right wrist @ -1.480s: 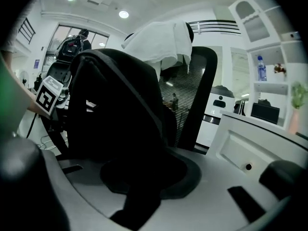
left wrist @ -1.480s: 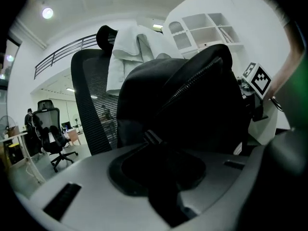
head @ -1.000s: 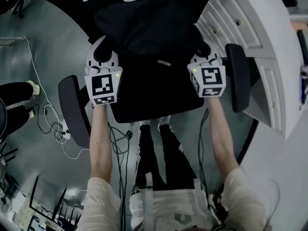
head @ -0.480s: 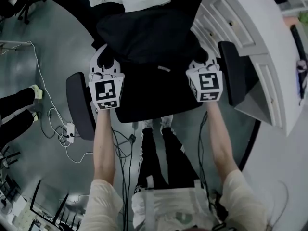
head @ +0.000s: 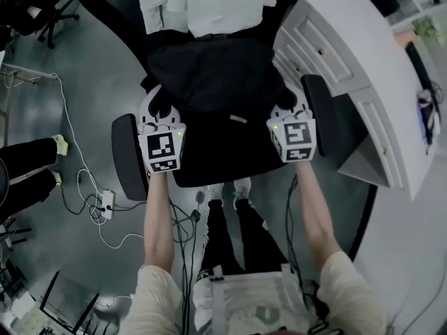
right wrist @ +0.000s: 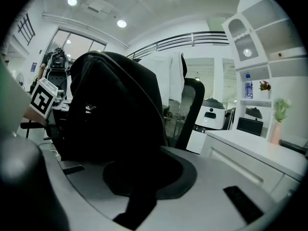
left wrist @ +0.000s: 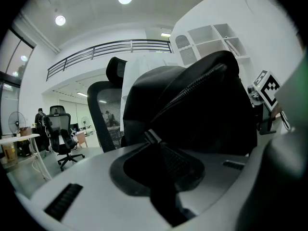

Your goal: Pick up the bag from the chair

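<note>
Sitting at the back of the chair (head: 216,151) seat, the bag (head: 209,75) is gripped but, as far as you can judge, not yet raised. Your left gripper (head: 158,102) and right gripper (head: 290,105) flank it, jaws of each clenched on its black fabric. Lifting remains. Armrests (head: 129,155) hem both grippers; a white counter (head: 349,54) crowds your right; cables (head: 105,201) litter the floor (head: 84,68).
</note>
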Tool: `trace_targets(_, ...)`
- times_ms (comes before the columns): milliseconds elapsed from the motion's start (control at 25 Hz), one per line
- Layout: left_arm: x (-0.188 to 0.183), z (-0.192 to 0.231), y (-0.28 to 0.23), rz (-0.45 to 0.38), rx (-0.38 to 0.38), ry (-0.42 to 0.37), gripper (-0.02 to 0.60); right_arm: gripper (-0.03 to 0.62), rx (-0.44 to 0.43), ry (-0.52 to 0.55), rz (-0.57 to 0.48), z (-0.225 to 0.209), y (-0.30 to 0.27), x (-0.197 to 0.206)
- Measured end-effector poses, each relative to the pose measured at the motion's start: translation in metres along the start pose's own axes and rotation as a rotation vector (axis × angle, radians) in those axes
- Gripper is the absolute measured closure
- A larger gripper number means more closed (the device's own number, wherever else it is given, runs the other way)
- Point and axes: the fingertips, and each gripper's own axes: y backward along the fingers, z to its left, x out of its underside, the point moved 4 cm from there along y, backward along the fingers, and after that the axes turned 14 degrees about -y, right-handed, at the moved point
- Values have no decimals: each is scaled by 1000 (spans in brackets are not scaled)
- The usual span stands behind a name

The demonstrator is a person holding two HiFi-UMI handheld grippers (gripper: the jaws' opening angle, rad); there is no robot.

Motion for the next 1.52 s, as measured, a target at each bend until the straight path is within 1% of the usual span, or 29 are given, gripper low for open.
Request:
trace_targets(200,-29,9,17,-15,-14,25,523,548,10,9,-24,2,18,-33)
trace_targets(440,-78,39,29,-52,-35,32,524,547,24,24,-79,9,33,-93)
trace_targets(520,-100,54,31,-72,-46,28,523,548,28,27,-93,12,36,-118)
trace_targets(680,-150,84,46,-125,-84,5,523,548,39,10,-166,19,51,-169)
trace_targets(840,-202,102,73,-174,-114,9,524,548,49,-6,-207,26,84,-213)
trace_targets(1080,-271,126,120,-233,-177,-44,525,548,54,-8,-304,37,131,-273)
trace_targets(1280,-300,127,163,-266,-236,-43,525,548,41,32,-371,54,174,-300)
trace_targets(1520,-316,123,212,-292,-301,-47,525,547,24,89,-433,74,216,-312)
